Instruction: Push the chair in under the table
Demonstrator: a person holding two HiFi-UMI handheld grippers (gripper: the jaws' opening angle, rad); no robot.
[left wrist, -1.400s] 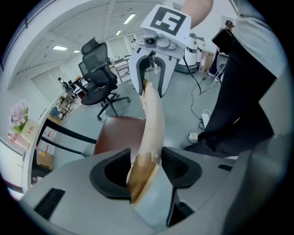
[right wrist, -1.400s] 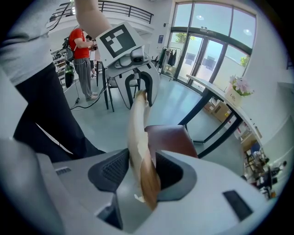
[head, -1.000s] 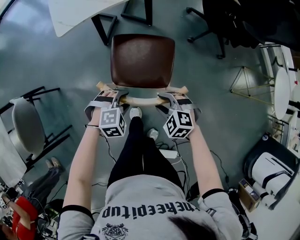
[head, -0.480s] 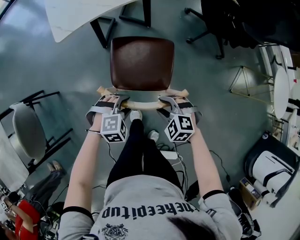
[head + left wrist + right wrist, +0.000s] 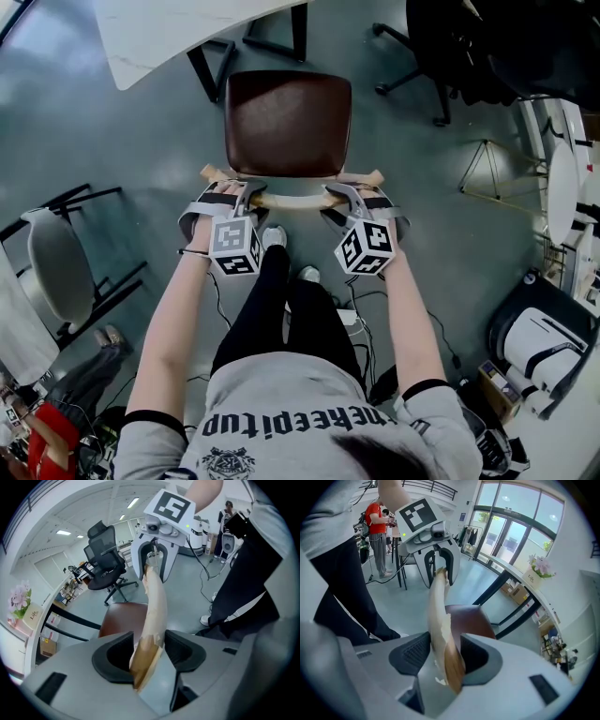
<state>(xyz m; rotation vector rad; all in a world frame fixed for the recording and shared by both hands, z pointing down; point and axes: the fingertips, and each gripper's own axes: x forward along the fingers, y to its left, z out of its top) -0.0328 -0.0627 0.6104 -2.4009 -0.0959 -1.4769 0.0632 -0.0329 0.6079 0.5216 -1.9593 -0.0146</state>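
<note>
The chair has a brown seat (image 5: 288,122) and a curved wooden backrest (image 5: 292,200); it stands in front of the white table (image 5: 159,28), the seat's far edge near the table's black legs (image 5: 208,58). My left gripper (image 5: 236,193) is shut on the backrest's left end (image 5: 154,602), the wood lying between its pads. My right gripper (image 5: 347,193) is on the right end (image 5: 438,616). Its jaws have just been opening a little. The wood is still between them and touches both pads. Each gripper view shows the other gripper at the far end of the rail.
A black office chair (image 5: 459,47) stands at the back right and a grey chair (image 5: 56,258) at the left. A wire-frame stand (image 5: 497,164) sits to the right. Cables (image 5: 349,317) lie on the floor by the person's feet. A white machine (image 5: 548,352) stands lower right.
Both grippers and the chair have shifted forward, toward the table. The person's right foot has stepped forward behind the chair.
</note>
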